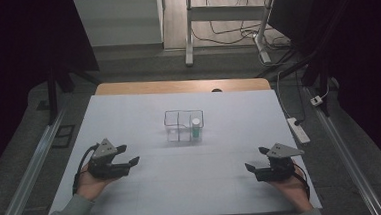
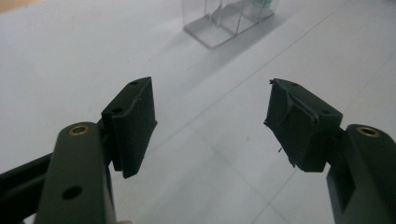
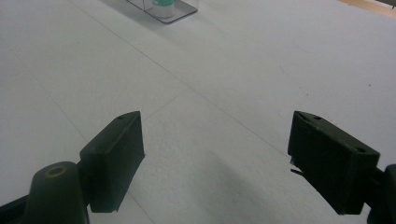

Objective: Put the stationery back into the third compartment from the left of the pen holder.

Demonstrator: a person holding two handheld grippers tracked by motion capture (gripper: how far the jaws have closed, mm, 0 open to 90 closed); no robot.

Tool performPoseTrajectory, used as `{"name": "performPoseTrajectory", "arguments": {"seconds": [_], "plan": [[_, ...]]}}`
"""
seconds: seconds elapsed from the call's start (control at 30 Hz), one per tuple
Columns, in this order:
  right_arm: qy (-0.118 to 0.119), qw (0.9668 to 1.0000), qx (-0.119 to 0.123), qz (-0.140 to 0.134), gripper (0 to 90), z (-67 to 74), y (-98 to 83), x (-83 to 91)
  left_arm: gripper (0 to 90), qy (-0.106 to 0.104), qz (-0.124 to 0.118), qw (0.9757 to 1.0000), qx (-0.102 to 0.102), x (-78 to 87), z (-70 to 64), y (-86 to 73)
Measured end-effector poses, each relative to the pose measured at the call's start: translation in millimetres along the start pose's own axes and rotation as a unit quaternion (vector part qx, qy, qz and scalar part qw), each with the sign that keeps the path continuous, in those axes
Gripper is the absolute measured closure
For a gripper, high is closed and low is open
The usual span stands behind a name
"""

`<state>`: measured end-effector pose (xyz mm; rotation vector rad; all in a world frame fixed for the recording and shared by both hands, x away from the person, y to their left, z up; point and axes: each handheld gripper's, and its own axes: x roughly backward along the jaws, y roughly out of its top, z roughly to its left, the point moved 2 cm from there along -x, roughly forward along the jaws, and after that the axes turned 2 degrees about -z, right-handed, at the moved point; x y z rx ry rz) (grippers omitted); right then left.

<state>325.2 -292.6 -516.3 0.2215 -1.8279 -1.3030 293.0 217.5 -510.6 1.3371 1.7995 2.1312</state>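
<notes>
While both idle | 2 grippers: left gripper (image 1: 130, 154), right gripper (image 1: 256, 158), fingers wide, empty | 1 clear box (image 1: 184, 125) | 1 bottle (image 1: 196, 127)

Overhead plus two low tong-mounted views

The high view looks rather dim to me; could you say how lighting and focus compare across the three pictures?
High view: dark surroundings, evenly lit table, clear box sharp. Left gripper view: brighter, open left gripper sharp, box slightly soft. Right gripper view: open right gripper casts a faint shadow on the table, and the far box blurs.
</notes>
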Motion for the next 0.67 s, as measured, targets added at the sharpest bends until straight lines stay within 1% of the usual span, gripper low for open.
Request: {"name": "performPoseTrajectory", "arguments": {"seconds": [0.1,0.13,0.17,0.2,0.27,0.37,0.4,0.47,0.67], "plan": [[-0.002,1.0,0.001,0.0,18.0,0.6,0.3,1.0,32.2,0.005,0.001,0.9999,0.015,4.3,2.2,-10.8],[-0.002,1.0,0.002,-0.001,18.0,0.5,0.4,1.1,32.2,0.003,0.002,0.9998,0.02,5.3,2.4,-14.1],[-0.002,1.0,0.002,-0.002,18.1,0.3,0.5,1.2,32.2,0.004,0.004,0.9998,0.021,5.9,2.0,-17.0],[-0.002,1.0,0.002,-0.002,18.1,0.3,0.6,1.1,32.1,0.008,0.008,0.9998,0.018,6.3,1.7,-19.8],[-0.004,1.0,0.0,-0.004,18.2,0.9,0.7,0.7,31.9,0.007,0.011,0.9997,0.019,6.2,2.2,-22.4],[-0.007,0.9999,0.007,-0.005,18.3,0.8,1.2,1.8,31.9,0.009,0.01,0.9997,0.021,5.3,3.5,-22.3],[-0.008,0.9999,0.005,-0.007,18.4,1.3,1.4,2.1,31.9,0.009,0.01,0.9997,0.021,4.8,3.6,-22.3],[-0.005,0.9999,0.005,-0.015,18.5,1.5,1.7,2.0,31.7,0.011,0.013,0.9997,0.018,4.0,3.5,-22.6],[-0.003,0.9999,0.008,-0.015,18.9,2.3,1.9,2.6,31.1,0.015,0.016,0.9997,0.013,3.1,3.6,-24.0]]}}
